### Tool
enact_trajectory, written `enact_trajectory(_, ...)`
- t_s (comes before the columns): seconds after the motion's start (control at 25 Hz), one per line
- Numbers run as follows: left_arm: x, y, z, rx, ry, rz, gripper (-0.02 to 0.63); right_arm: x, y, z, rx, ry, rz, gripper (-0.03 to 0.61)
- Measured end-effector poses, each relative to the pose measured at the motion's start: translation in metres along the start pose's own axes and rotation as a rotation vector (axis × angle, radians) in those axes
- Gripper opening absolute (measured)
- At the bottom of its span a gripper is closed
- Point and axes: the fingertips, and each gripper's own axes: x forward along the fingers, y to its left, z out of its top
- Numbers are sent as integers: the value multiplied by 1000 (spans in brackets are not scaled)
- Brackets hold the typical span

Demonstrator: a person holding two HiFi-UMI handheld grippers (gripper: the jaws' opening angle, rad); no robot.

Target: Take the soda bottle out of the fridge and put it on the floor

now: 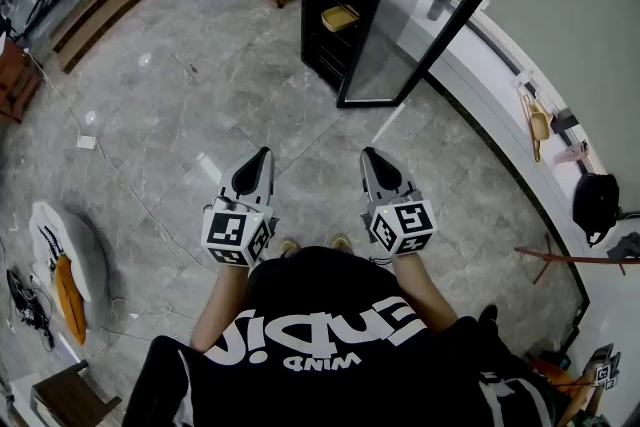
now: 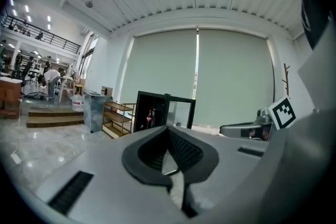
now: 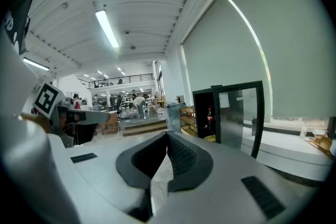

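Far ahead of the right gripper (image 3: 167,135), the soda bottle (image 3: 210,117) is being shown too small for its label to be read. The fridge (image 1: 322,40) is being cut off by the head view's upper edge, and its lower shelves are being lost in darkness. Below and behind both grippers, the person's legs are being concealed by the torso (image 1: 330,340). To the left gripper's (image 2: 168,128) right, the right gripper is being partly masked by the left gripper's own body.
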Motion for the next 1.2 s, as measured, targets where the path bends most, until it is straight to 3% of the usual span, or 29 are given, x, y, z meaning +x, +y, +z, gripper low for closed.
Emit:
enact_trajectory(0.68,-13,26,-10,30,20,-67,6,9,43,-24,35,-33,-37,25)
enact_trajectory(1.2,34,67,-10,27,14,-89,6,58,23,-31,52,-36,-98,25)
